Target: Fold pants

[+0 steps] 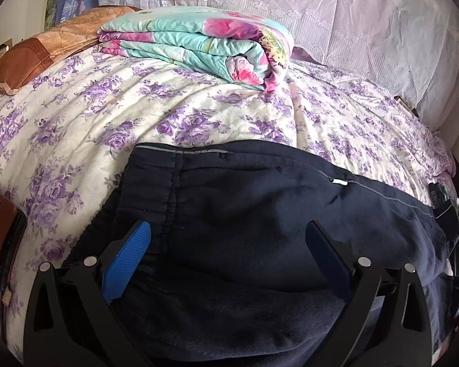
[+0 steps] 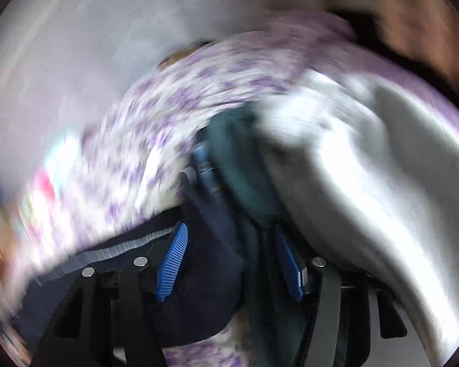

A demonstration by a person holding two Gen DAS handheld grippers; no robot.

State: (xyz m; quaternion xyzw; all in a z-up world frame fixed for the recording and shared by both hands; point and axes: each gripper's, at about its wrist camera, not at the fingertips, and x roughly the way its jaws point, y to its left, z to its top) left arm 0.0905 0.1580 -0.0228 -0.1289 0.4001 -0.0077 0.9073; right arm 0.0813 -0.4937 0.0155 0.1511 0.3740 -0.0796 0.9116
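Observation:
Dark navy pants (image 1: pixel 260 214) lie across the near part of the bed, waistband to the left. My left gripper (image 1: pixel 228 232) is open just above the pants near the waistband, with its blue-padded fingers (image 1: pixel 128 260) spread wide on either side of the fabric. The right wrist view is heavily motion-blurred. There my right gripper (image 2: pixel 229 235) is open, with a fold of the navy pants (image 2: pixel 211 263) between its blue pads (image 2: pixel 173 263). I cannot tell whether the pads touch the cloth.
The bed has a white sheet with purple flowers (image 1: pixel 107 116). A folded teal and pink quilt (image 1: pixel 199 42) and a brown pillow (image 1: pixel 33 58) lie at the far side. A brown object (image 1: pixel 0 235) is at the left edge. White and teal cloth (image 2: pixel 352 168) lies at the right.

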